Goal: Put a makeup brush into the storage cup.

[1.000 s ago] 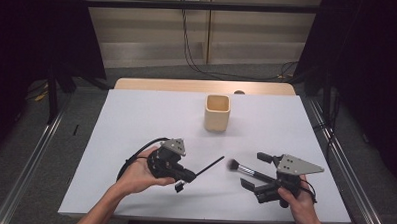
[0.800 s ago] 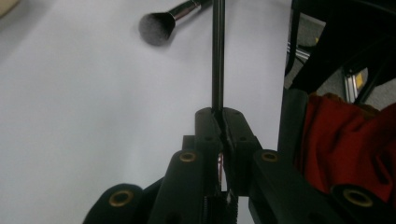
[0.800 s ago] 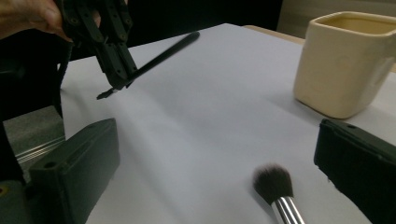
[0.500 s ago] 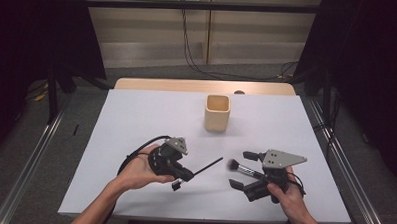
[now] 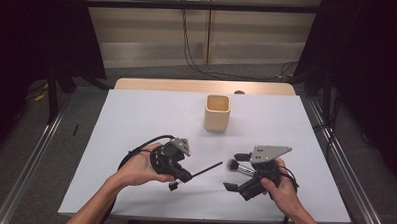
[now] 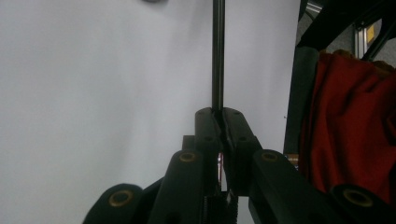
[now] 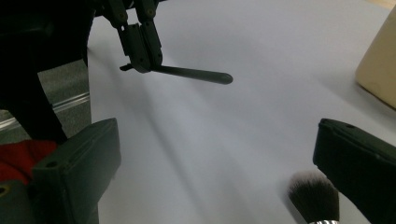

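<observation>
Here the left gripper [image 5: 180, 175] is clenched on a thin dark stick [image 5: 207, 169] near the table's [image 5: 136, 120] front edge. The right gripper [image 5: 237, 171] is released around a brush [image 5: 239, 167] lying there. The cup [image 5: 217, 112] near the far edge seems empty, so both probably remain to be placed.

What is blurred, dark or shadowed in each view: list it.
High view: evenly lit white table, dark surroundings, the cup sharp. Left gripper view: near black jaws soft and underlit, thin dark stick fairly crisp. Right gripper view: near jaws blurred, brush bristles soft, faint shadow streaks on the table.
</observation>
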The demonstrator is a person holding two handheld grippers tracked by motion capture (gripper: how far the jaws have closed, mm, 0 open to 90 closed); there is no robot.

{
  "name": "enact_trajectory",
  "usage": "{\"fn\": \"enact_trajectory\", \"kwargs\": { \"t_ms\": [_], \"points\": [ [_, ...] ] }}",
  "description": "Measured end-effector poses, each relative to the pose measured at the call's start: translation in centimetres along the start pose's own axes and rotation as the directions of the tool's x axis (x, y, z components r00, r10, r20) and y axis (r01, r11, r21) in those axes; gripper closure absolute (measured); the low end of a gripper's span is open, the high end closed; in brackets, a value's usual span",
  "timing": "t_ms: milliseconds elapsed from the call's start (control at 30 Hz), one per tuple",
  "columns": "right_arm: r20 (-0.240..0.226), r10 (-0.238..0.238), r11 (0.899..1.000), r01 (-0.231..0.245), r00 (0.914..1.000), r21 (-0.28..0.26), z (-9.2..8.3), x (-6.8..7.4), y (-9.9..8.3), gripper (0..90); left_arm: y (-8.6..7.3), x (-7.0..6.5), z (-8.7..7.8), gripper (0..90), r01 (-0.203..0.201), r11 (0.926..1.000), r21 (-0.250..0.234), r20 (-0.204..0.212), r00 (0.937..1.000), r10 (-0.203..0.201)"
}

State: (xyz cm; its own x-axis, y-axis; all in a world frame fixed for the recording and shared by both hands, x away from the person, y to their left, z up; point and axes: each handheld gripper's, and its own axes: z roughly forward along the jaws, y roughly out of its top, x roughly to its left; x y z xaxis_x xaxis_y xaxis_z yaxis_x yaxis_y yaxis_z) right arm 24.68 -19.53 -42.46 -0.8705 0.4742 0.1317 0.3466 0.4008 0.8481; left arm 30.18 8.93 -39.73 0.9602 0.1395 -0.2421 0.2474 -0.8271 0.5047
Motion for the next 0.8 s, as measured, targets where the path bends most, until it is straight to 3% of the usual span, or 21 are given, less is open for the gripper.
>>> {"fn": "enact_trajectory", "kwargs": {
  "t_ms": [333, 567, 800],
  "points": [
    [-0.103, -0.046, 0.992, 0.057, 0.9936, 0.114, 1.1, 0.0, 0.9, 1.2, 0.3, 0.2, -0.2, 85.8, -0.038, 0.9965, 0.075, -0.007, 0.9992, 0.038],
    [-0.12, -0.06, 0.981, 0.081, 0.9909, 0.178, 2.0, -0.3, 1.7, 1.5, 0.6, 0.4, -0.4, 85.8, -0.055, 0.9923, 0.111, -0.015, 0.9983, 0.057],
    [-0.144, -0.098, 0.961, 0.131, 0.9847, 0.244, 3.0, -0.4, 2.2, 2.2, 0.6, 0.6, -0.1, 85.8, -0.069, 0.9859, 0.153, -0.025, 0.997, 0.073]
  ]
}}
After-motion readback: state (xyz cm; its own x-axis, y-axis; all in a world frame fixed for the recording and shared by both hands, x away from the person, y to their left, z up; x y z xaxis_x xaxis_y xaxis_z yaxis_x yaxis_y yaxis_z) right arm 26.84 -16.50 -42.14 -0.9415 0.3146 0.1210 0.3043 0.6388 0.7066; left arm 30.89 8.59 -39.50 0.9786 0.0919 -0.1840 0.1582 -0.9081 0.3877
